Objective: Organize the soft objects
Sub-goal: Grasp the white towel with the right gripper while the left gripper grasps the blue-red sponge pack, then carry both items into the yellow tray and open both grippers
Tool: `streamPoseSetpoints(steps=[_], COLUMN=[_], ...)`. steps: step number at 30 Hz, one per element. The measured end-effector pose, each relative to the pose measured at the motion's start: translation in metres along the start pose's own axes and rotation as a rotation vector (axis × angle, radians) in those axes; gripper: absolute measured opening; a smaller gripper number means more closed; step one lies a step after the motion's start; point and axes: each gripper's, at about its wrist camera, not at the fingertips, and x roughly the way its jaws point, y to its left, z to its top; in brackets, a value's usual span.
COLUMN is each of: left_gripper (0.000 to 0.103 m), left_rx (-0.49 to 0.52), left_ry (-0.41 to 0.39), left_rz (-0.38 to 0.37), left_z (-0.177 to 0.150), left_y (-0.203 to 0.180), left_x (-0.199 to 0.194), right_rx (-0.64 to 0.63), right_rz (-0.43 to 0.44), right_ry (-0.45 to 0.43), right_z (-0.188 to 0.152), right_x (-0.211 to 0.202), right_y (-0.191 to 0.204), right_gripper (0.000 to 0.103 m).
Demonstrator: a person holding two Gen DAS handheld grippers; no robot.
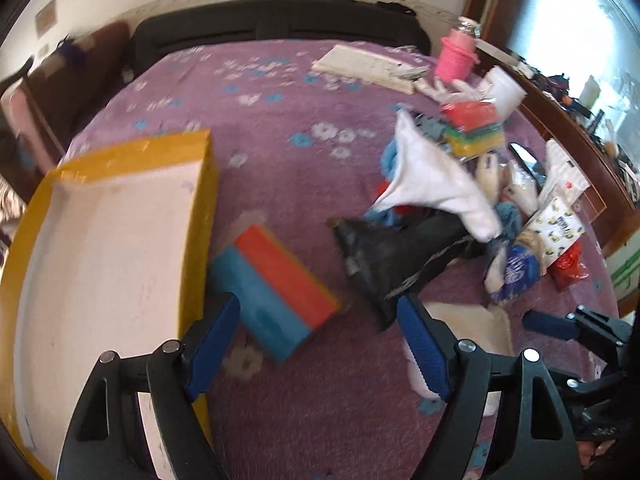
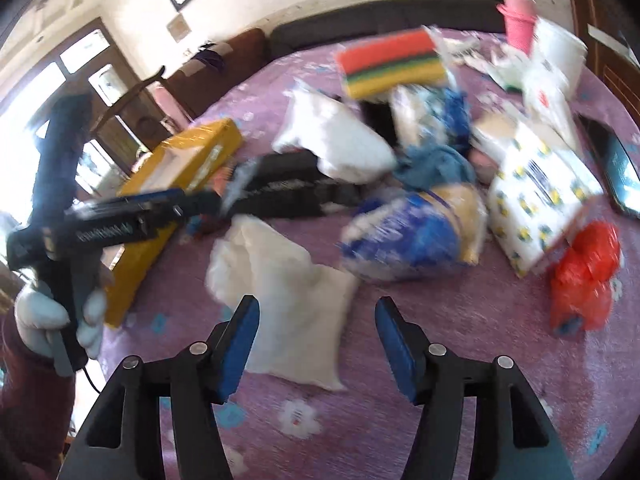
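My left tongs [image 1: 320, 340] stand wide apart with nothing between the blue pads, hanging over the purple flowered bedspread [image 1: 280, 120]. Just ahead of them lies a sponge block [image 1: 276, 292], orange on one side and blue on the other, resting on the bed right beside the yellow-edged cardboard box [image 1: 108, 240], whose pale inside is bare. Past the right pad a black pouch [image 1: 396, 256] lies on the cover, with a white cloth [image 1: 436, 184] draped over its far end.

My right tongs [image 2: 316, 344] are also parted and grip nothing. A white pillow-like pad [image 2: 288, 312] lies on the bed directly in front of them, its near edge partly behind the left pad; whether that pad touches it I cannot tell. Beyond sits the heap of soft things: a blue-and-white plastic bag [image 2: 412, 236], a white packet printed with yellow and blue figures [image 2: 540, 196], a crumpled red bag [image 2: 584, 276], a blue cloth [image 2: 436, 168], and a pack of striped sponges [image 2: 392, 60] farther back. My gloved left hand [image 2: 60, 316] holds its tool at the left edge.
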Motion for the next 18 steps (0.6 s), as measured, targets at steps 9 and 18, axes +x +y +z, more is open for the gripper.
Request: streamPoseSetpoints(steps=[9,18], left_gripper=[0.080,0.039], left_rx=[-0.028,0.040], left_ry=[0.020,-0.024], left_rz=[0.059,0.029], left_z=[0.003,0.003], left_y=[0.001,-0.018], left_x=[0.023,0.016], right_rx=[-0.123,-0.119], right_rz=[-0.069,-0.136], right_ry=[0.052,0.059], right_z=[0.008,0.001], right_x=[0.052,0.042], right_y=[0.044,0.032], right_gripper=[0.057,0.027])
